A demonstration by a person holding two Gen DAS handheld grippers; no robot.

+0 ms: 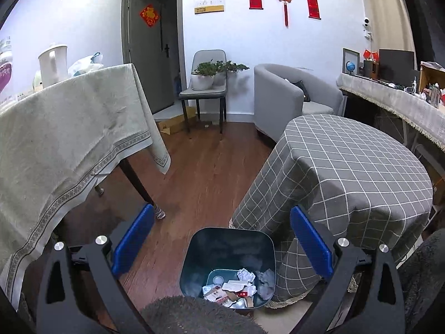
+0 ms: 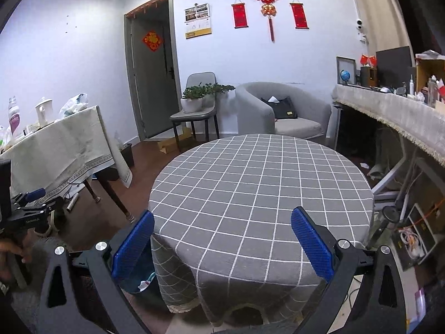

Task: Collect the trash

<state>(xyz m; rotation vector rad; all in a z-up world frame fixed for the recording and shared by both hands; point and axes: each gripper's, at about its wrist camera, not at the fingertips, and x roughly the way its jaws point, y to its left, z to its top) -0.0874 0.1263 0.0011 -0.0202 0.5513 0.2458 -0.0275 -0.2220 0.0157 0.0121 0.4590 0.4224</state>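
- Below us, the round tabletop (image 2: 261, 183) under its grey checked cloth serves as our landmark; its top is bare, and the cloth hangs down to the wooden floor (image 1: 194, 172).
- Left of that tabletop stands a second table (image 1: 64, 128) draped in pale cloth, carrying a white kettle (image 1: 52, 64) and a plastic bag (image 1: 86, 64).
- Behind the round tabletop we count one grey armchair (image 2: 278, 108) with a dark bag on its seat, and one grey chair (image 2: 194, 111) bearing two potted plants; to its right runs a long cluttered counter (image 2: 395, 111).
- One dark trash bin (image 1: 228, 261) sits on the floor right against the hanging cloth, at the round tabletop's left side; the cloth crowds its right rim.
- Inside the bin lies the trash (image 1: 236, 286): several crumpled papers and small cartons, too jumbled to count.
- Our left tongs (image 1: 222, 245) are spread wide and empty, with the bin directly below and between the blue pads.
- Our right tongs (image 2: 222, 247) are likewise spread wide and empty, over the near edge of the round tabletop; the bin (image 2: 141, 284) peeks out below the left pad.
- In the right view, a hand (image 2: 11, 253) grips the other tool's handle at the far left.
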